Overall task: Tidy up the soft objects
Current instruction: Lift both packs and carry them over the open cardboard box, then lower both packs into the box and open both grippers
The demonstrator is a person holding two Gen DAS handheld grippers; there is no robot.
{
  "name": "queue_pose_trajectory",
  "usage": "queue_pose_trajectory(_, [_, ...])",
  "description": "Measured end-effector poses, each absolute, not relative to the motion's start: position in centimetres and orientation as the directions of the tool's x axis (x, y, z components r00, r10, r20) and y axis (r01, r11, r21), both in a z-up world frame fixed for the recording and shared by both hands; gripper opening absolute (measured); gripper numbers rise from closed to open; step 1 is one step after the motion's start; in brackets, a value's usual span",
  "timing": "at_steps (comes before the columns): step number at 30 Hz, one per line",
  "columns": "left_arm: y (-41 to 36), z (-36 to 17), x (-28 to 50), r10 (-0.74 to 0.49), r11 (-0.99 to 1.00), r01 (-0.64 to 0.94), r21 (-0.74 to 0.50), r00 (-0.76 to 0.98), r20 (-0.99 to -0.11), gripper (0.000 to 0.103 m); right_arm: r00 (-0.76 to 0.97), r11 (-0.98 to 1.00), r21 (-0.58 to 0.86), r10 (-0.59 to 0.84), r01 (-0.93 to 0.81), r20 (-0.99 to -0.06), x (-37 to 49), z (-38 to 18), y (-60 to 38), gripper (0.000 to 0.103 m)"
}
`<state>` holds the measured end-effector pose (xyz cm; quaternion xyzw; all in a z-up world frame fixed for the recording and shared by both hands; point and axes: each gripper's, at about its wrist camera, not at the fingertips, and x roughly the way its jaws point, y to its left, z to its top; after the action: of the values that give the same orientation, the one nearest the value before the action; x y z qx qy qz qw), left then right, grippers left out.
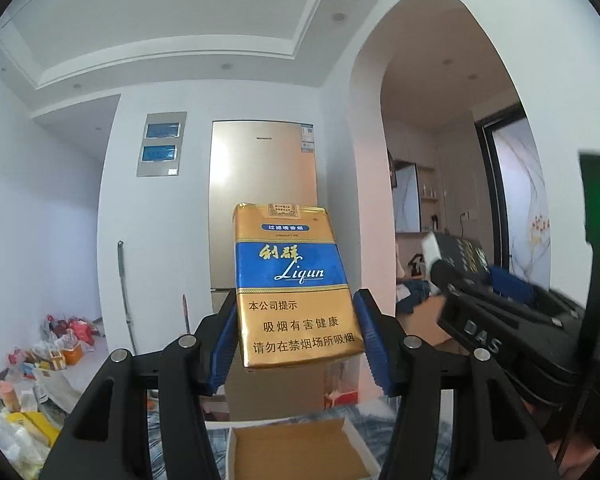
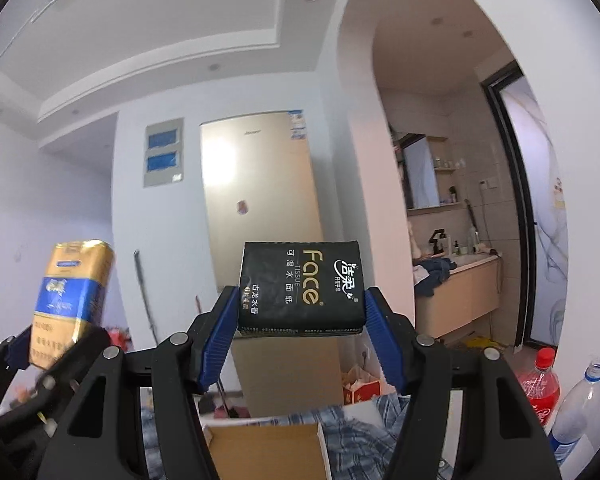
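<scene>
My left gripper (image 1: 298,340) is shut on a gold and blue Liqun soft cigarette pack (image 1: 292,280), held upright in the air. The pack also shows in the right wrist view (image 2: 72,292) at the left. My right gripper (image 2: 300,328) is shut on a black Face tissue pack (image 2: 302,288), held level in the air. That tissue pack (image 1: 456,254) and the right gripper (image 1: 460,280) show at the right of the left wrist view. An open, shallow cardboard box (image 1: 300,452) lies below both grippers on a blue plaid cloth (image 2: 360,420); it also shows in the right wrist view (image 2: 268,448).
A gold fridge (image 1: 264,200) stands ahead against the white wall, with a tall cardboard box (image 2: 288,368) before it. Bags and packets (image 1: 40,360) litter the floor at left. A cola bottle (image 2: 540,384) and a water bottle (image 2: 576,408) stand at right. A bathroom counter (image 2: 456,292) lies through the arch.
</scene>
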<state>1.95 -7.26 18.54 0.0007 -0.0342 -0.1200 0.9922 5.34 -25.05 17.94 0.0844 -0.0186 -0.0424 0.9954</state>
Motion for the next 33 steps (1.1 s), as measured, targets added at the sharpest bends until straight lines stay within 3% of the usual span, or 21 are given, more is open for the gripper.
queue_pose_trajectory(10, [-5.8, 15.6, 7.5, -0.261, 0.965, 0.257, -0.056, 0.961, -0.090, 0.058, 0.991, 0.992, 0.124, 0.026, -0.009, -0.132, 9.8, 14.6, -25.4, 0.062])
queue_pose_trajectory(15, [-5.8, 14.2, 10.6, -0.214, 0.977, 0.212, -0.029, 0.961, -0.177, 0.058, 0.977, 0.995, 0.093, 0.058, -0.039, -0.206, 11.9, 12.5, -24.7, 0.062])
queue_pose_trajectory(21, [-5.9, 12.0, 14.7, -0.213, 0.976, 0.215, -0.032, 0.919, -0.331, 0.058, 0.904, 0.995, 0.075, 0.091, -0.065, -0.418, 16.6, 8.1, -23.5, 0.062])
queue_pose_trajectory(33, [-5.7, 2.9, 24.2, -0.183, 0.979, 0.195, -0.066, 0.679, -0.711, 0.058, 0.731, 0.994, 0.071, 0.112, -0.087, -0.674, 21.5, 1.1, -23.3, 0.062])
